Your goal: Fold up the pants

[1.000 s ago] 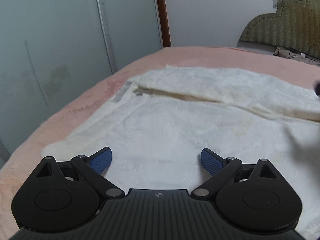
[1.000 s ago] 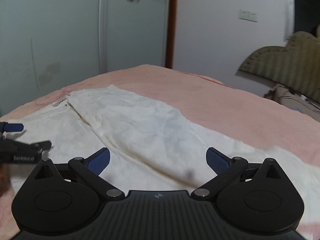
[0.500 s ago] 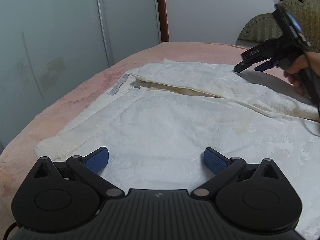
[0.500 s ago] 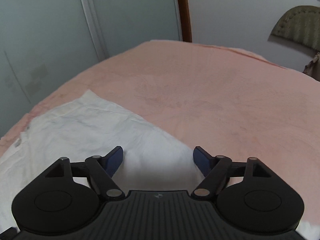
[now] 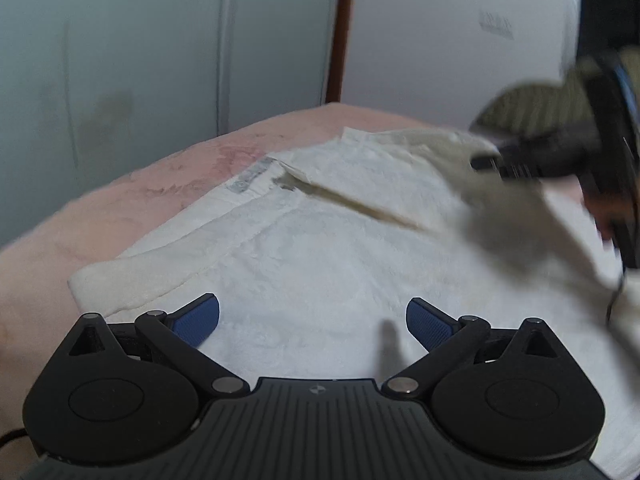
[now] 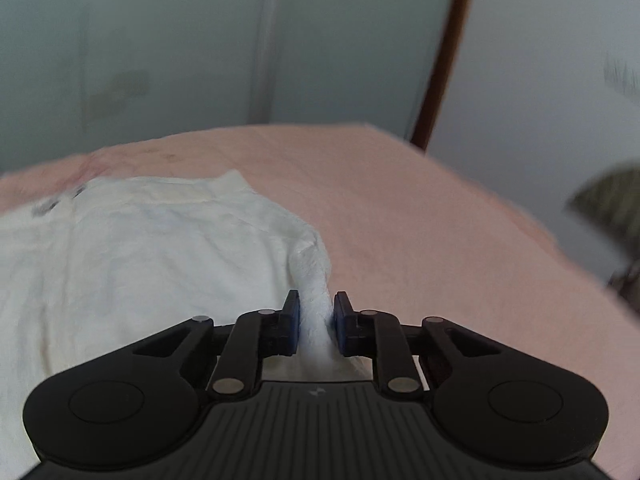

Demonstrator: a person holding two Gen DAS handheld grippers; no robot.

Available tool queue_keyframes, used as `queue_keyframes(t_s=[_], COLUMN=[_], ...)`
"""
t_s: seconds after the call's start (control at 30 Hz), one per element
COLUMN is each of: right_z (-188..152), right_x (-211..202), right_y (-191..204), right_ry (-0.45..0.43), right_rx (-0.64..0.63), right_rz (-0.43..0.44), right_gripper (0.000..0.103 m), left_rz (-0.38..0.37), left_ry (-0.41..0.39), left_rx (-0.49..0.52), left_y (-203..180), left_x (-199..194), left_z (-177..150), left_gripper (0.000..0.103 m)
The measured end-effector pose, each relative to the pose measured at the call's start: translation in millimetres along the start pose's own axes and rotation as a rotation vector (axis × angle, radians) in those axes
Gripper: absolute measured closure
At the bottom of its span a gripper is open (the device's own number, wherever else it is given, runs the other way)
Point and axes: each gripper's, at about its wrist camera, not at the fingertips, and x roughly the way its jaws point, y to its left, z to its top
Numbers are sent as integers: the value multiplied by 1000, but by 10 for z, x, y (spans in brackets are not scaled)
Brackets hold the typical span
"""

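Your right tool (image 6: 316, 318) is clenched on a bunched ridge of the white pants (image 6: 132, 248), the fabric squeezed between its blue pads (image 6: 294, 320) and pulled up into a raised peak at the cloth's right edge. Your left tool (image 5: 313, 318) is released, its fingers spread wide over the near part of the pants (image 5: 312, 264) with nothing between them; whether the fingertips touch the cloth you cannot tell from this angle. The pants lie spread across the pink bed (image 6: 440, 240), their waistband (image 5: 250, 178) toward the far left, where a grey label shows but is too blurred to read. From the left wrist view your right tool (image 5: 486, 162) appears at the far right as a dark smear, lifting a fold of fabric; motion blur hides its fingers there, and the hand behind it is cut off by the frame edge. A cable dangles beneath it. The lower ends of the pants run out of view at the right and behind the tool bodies. Frosted wardrobe doors (image 5: 160, 52) stand beyond the bed, and a padded headboard (image 6: 612, 196) at the right is only a blurred patch
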Motion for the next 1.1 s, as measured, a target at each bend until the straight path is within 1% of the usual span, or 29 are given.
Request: queue_keyframes(t_s=[0.07,0.13,0.17,0.2,0.27,0.33,0.37,0.4,0.43,0.47,0.5,0.53,0.57,0.6,0.63,0.67,0.7,0.77,0.83,0.87,0.9,0.93,0.97,1.03,1.1], right_z=[13,-38,-82,-135,-219,-307,-355,-392,-403,-398,-384,-358,-313,-260,-220,-171,-115,-28,58,75,115,107,80,16,-60], right_x=[-312,-648,-799,-950,-1170,-1317,-1359,-1361,-1328,-1274,-1238,-1201,-1129,-1051,-982,-896,-789,-592,-296,-190,-62,4,-11,-238,-462], right_y=[347,711,863,1029,1262,1454,1519,1551,1550,1554,1545,1503,1470,1421,1358,1277,1191,1041,820,715,613,547,549,819,1089], right_ry=[-46,-84,-98,-109,-125,-129,-131,-128,-109,-110,-149,-170,-162,-154,-158,-152,-131,-108,-33,10,44,63,41,-10,-45], right_rx=[-139,-269,-313,-344,-360,-365,-377,-386,-385,-375,-369,-369,-370,-361,-338,-299,-256,-187,-76,0,84,137,128,-22,-174], right_rz=[-22,-26,-19,-7,38,70,63,46,36,14,-27,-64,-103,-139,-162,-166,-149,-92,-21,19,74,94,73,7,-30], right_gripper=[86,87,91,94,97,97,97,97,97,97,97,95,88,73,63,33,16,16,17,28,74,91,94,96,96], left_rz=[-55,-113,-152,-192,-263,-335,-356,-362,-372,-373,-356,-333,-320,-305,-291,-286,-283,-274,-267,-267,-275,-286,-297,-326,-355], left_ry=[-13,-14,-11,-6,18,58,86,115,132,138,143,138,126,116,108,104,108,122,132,135,135,132,129,125,133], left_rx=[-138,-271,-323,-365,-437,-479,-498,-523,-544,-551,-550,-543,-540,-534,-525,-519,-512,-499,-495,-500,-512,-526,-536,-548,-564], left_y=[220,423,506,575,669,692,684,675,677,665,660,678,668,657,643,636,629,621,657,662,678,695,713,731,732], left_x=[-61,-95,-98,-89,-42,65,147,230,312,361,398,413,405,401,392,375,372,377,376,383,390,381,376,403,447], left_z=[81,182,232,281,382,447,479,514,541,578,624,640,659,672,669,658,646,621,597,600,602,613,628,669,720], left_gripper=[3,2,2,2,1,1,1,1,1,1,1,1,1,1,1,1,1,1,1,1,1,1,1,1,1])
